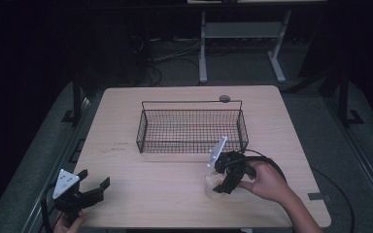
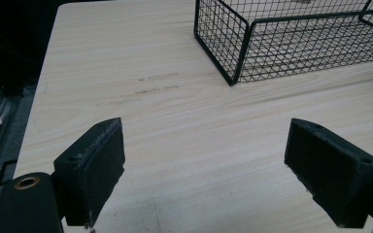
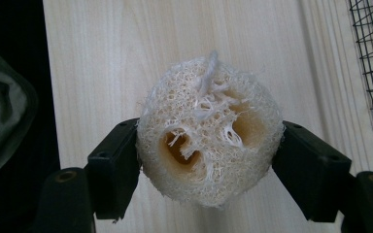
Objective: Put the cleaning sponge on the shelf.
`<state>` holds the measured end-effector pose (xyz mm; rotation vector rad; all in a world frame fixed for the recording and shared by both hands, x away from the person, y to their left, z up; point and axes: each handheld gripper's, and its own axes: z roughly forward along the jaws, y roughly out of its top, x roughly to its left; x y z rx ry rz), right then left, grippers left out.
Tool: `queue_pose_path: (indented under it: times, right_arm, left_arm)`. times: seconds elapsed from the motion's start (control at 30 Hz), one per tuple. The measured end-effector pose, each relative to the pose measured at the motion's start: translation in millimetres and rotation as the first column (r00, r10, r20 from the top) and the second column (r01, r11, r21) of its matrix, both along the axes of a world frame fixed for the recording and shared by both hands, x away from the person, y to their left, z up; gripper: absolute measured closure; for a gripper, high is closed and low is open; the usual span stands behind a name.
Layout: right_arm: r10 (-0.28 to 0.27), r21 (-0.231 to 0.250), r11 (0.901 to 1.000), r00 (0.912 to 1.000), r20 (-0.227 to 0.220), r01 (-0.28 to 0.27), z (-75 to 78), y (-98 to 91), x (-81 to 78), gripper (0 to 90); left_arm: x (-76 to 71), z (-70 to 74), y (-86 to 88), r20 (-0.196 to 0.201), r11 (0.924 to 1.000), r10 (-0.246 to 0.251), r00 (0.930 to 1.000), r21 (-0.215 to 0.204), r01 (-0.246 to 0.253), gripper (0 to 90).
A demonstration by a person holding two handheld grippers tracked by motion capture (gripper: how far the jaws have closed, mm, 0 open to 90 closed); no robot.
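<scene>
A pale round loofah sponge (image 3: 208,132) with a short white string loop sits between the jaws of my right gripper (image 3: 209,155), which is shut on it; both pads press its sides. From above, that gripper (image 1: 222,182) points down at the loofah (image 1: 213,184) on the table, just in front of the black wire basket (image 1: 192,127). My left gripper (image 1: 93,183) rests near the front left corner of the table, open, with nothing between its pads (image 2: 97,167).
The wooden table (image 1: 126,194) has bare room between the two grippers. In the left gripper view the wire basket (image 2: 233,53) stands ahead to the right. A small round disc (image 1: 224,98) lies behind the basket. Desk legs and cables sit on the floor beyond.
</scene>
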<state>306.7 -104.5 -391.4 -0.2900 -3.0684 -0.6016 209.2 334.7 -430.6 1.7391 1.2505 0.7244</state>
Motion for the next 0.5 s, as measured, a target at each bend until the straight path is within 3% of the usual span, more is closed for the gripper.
queue_pose_path:
  times: [0.5]
  right_arm:
    - [0.001, 0.045, 0.999, 1.0, -0.001, -0.001, 16.8, 2.2, 5.8, 27.9]
  left_arm:
    - [-1.4, 0.8, 0.7, 0.003, 1.0, 0.005, 1.0, -0.005, -0.005, 13.8]
